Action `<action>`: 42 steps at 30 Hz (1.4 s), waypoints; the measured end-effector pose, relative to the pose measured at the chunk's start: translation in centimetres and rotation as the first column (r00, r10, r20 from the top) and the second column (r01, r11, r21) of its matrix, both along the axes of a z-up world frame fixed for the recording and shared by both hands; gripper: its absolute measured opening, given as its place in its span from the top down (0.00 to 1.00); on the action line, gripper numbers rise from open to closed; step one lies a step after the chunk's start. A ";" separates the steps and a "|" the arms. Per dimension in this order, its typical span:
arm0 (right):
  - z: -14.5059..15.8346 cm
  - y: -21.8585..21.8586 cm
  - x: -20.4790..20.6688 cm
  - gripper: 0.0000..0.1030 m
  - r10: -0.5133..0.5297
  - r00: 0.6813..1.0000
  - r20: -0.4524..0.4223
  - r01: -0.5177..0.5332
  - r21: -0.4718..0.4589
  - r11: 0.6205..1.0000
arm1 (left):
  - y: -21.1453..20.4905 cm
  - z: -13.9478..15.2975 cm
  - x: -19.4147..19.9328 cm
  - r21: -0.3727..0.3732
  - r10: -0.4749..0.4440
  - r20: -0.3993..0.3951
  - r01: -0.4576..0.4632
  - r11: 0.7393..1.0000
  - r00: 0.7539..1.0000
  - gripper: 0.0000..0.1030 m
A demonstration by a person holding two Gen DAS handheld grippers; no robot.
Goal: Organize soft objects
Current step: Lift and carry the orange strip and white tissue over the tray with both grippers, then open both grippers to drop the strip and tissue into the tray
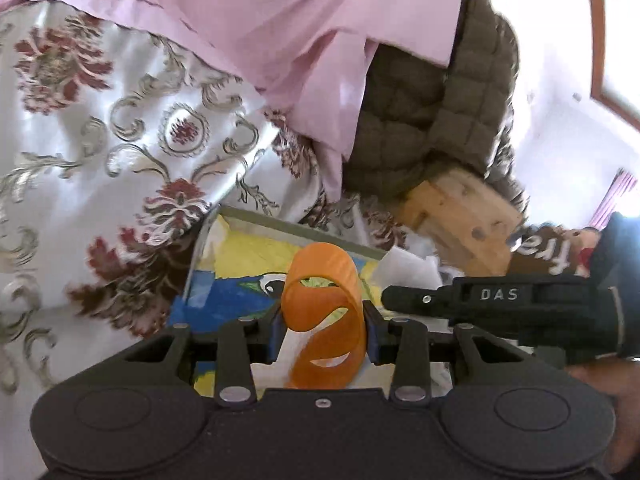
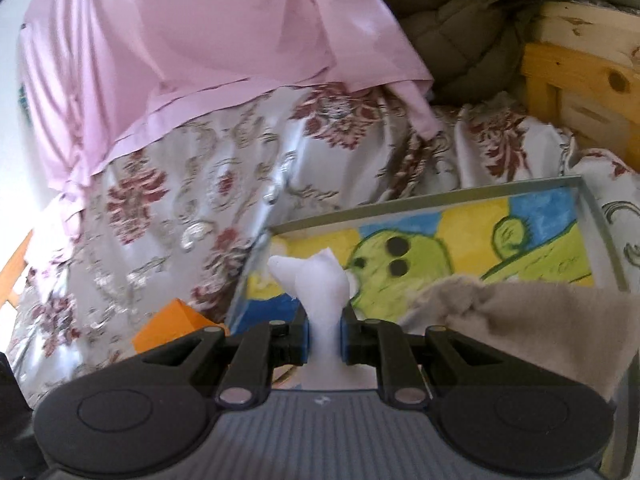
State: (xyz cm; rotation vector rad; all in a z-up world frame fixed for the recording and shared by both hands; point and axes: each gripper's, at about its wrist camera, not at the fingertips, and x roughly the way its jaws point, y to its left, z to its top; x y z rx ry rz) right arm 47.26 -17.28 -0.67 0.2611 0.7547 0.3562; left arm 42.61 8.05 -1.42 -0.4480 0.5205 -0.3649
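My left gripper is shut on an orange flexible ring-shaped piece and holds it above a framed tray with a yellow, blue and green parrot picture. My right gripper is shut on a white soft cloth piece over the same tray. A beige furry cloth lies in the tray at the right. The orange piece also shows at the left in the right wrist view. The right gripper's black body shows in the left wrist view.
The tray lies on a white bedspread with red floral pattern. A pink sheet and an olive quilted jacket lie behind it. A wooden bed frame stands at the right.
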 end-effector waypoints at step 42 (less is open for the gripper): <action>7.9 -7.7 -9.9 0.01 -0.040 0.991 0.131 0.030 0.081 0.996 | -4.4 9.5 -6.4 0.235 0.158 0.100 -0.178 0.956 0.982 0.01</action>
